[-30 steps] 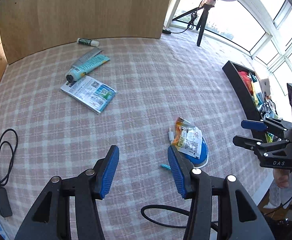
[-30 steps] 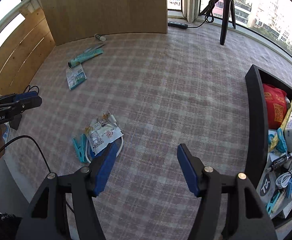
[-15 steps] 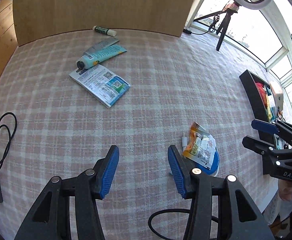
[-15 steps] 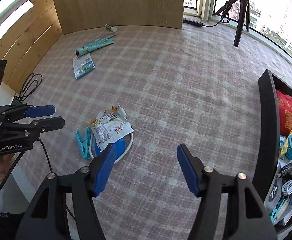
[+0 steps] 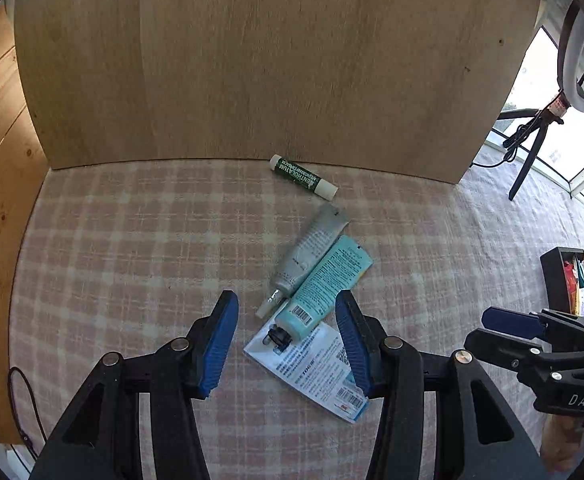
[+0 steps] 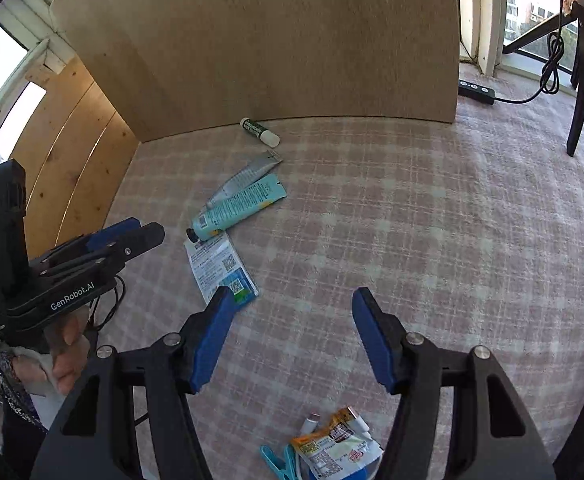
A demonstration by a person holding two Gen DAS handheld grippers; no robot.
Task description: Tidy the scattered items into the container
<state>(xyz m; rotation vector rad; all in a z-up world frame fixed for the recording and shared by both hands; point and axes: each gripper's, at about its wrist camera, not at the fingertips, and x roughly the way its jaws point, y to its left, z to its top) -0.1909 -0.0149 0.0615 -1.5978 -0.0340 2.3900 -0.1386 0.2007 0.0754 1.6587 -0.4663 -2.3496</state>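
My left gripper (image 5: 286, 340) hangs open over a teal tube (image 5: 324, 284) whose black cap lies on a white printed packet (image 5: 316, 368). A grey tube (image 5: 308, 252) lies against the teal one. A green lip balm stick (image 5: 303, 176) rests by the wooden board. My right gripper (image 6: 292, 336) is open with its jaws closing, and only checked cloth shows between them. The packet (image 6: 220, 268) lies just past its left finger. A snack packet (image 6: 332, 448), a teal clothes peg (image 6: 276, 460) and a white cable (image 6: 312, 426) lie near its base. The black container (image 5: 552, 276) stands far right.
A tall wooden board (image 5: 252, 60) closes off the back, with wooden panels on the left. A tripod (image 5: 528, 152) with a ring light (image 5: 580, 64) stands at the right. A power strip (image 6: 476, 90) lies beside the board. A black cable (image 5: 24, 400) runs at the left edge.
Both grippers have swept toward the back left corner. The tubes and white packet now lie under my left gripper. The snack packet has dropped to the bottom of the right view; the right jaws have narrowed slightly.
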